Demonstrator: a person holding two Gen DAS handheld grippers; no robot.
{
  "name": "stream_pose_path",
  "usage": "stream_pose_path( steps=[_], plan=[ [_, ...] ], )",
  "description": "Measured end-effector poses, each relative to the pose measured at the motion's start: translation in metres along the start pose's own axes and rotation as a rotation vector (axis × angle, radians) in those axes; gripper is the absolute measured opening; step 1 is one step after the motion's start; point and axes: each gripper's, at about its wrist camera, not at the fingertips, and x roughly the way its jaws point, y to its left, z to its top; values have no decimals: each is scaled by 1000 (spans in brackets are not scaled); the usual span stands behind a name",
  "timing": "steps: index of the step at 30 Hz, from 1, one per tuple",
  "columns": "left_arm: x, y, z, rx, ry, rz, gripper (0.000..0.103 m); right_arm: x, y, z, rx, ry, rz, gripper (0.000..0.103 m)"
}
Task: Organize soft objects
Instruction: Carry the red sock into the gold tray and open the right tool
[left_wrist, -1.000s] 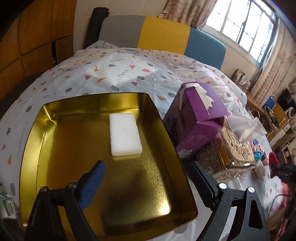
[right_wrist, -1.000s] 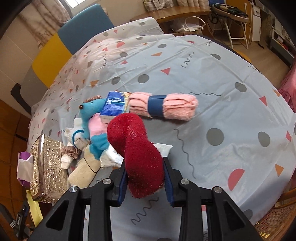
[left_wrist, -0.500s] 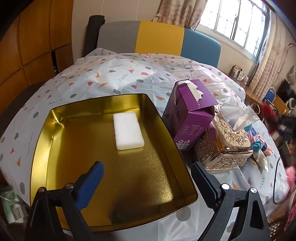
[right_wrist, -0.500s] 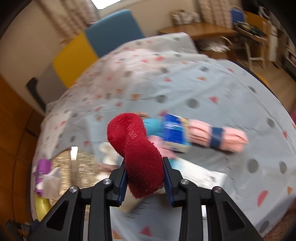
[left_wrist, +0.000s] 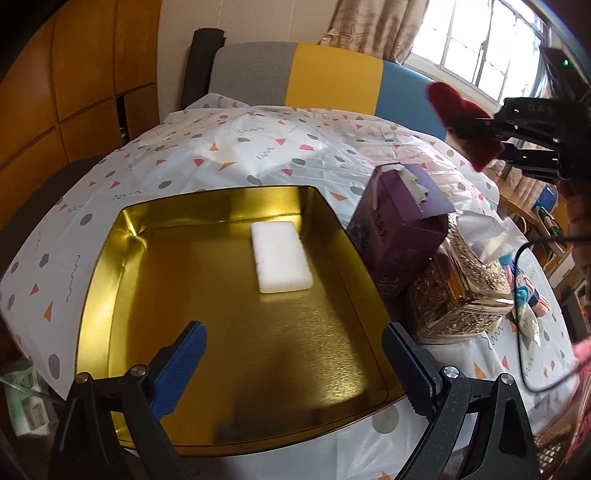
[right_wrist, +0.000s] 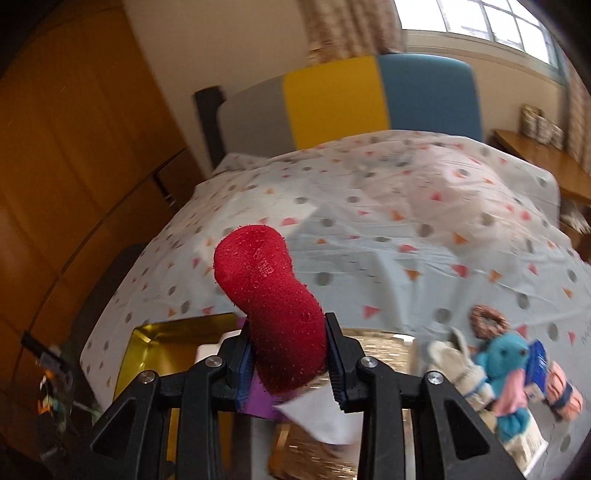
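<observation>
Raised and carried left since the earlier frames, the right tool is clamped on the red sock, now high above the purple box, presumably bound for the gold tray. Left tool hovers open and empty over the tray's near edge, clear of the white sponge lying far-centre inside, leaving room for the drop.

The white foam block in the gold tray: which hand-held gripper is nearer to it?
Left. The left hand-held gripper hovers open over the gold tray near the white foam block; the right hand-held gripper is raised beyond the purple box.
</observation>
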Motion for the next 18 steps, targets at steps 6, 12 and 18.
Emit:
stream_pose_path(
  steps=[6, 12, 18],
  plan=[
    [-3, 17, 0, -37, -15, 31, 97, 21, 59, -35, -165, 99, 77, 33],
    [-4, 31, 0, -73, -23, 50, 98, 47, 88, -74, -261, 201, 82, 33],
    [-3, 35, -1, -84, -24, 67, 98, 69, 98, -104, -311, 264, 13, 36]
  ],
)
